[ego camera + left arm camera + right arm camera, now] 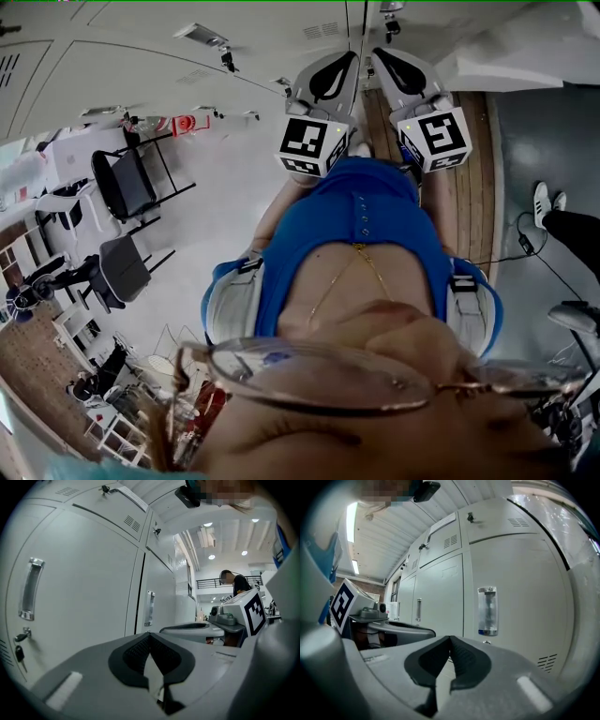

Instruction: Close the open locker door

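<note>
In my head view the lockers (141,56) run off the top edge, and I can't tell which door is open. The dangling key (18,654) is too small to make out.

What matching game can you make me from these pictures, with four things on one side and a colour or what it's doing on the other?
Things:
1. chair
2. shirt
3. locker door
4. right gripper

Colour or state:
A. blue
B. jaws together
C. black
D. pale grey

Pairs: 1-C, 2-A, 3-D, 4-B
</note>
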{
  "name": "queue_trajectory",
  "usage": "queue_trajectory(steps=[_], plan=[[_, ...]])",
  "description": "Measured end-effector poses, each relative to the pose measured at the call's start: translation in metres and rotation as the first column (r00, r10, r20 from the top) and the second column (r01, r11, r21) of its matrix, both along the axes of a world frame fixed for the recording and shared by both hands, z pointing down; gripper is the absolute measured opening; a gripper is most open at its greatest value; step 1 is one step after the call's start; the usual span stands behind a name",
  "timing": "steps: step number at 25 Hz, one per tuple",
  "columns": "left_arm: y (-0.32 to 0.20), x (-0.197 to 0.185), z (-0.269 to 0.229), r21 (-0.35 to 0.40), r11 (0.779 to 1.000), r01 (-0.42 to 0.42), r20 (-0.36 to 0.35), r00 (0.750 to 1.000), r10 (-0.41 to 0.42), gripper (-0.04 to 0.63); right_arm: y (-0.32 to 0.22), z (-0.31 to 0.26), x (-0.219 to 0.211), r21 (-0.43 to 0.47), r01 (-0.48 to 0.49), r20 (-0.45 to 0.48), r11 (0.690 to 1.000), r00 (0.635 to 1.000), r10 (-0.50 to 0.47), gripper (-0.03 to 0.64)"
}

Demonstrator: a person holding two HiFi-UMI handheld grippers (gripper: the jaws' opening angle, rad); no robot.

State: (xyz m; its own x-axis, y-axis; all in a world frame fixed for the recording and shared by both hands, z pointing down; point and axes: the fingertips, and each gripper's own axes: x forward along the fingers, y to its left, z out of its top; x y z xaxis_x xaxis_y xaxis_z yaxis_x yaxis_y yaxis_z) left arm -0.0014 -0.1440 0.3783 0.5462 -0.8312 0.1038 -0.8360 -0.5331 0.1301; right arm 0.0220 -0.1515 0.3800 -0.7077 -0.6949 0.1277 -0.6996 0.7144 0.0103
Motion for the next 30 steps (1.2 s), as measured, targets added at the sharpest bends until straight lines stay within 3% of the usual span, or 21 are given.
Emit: queue_trajectory(steps=[17, 30], plan=[[0.03, 0.005, 0.004, -0.005, 0.999, 0.054, 0.037, 0.998, -0.054, 0.0, 0.031, 0.0, -0.002, 0.017, 0.087, -0.031, 0.996, 0.996, -0.086, 0.003], [0.034, 0.014, 0.002, 0.004, 0.998, 0.059, 0.042, 0.997, -0.059, 0.0, 0.037, 0.001, 0.006, 0.013, 0.092, -0.034, 0.996, 0.995, -0.092, 0.003]])
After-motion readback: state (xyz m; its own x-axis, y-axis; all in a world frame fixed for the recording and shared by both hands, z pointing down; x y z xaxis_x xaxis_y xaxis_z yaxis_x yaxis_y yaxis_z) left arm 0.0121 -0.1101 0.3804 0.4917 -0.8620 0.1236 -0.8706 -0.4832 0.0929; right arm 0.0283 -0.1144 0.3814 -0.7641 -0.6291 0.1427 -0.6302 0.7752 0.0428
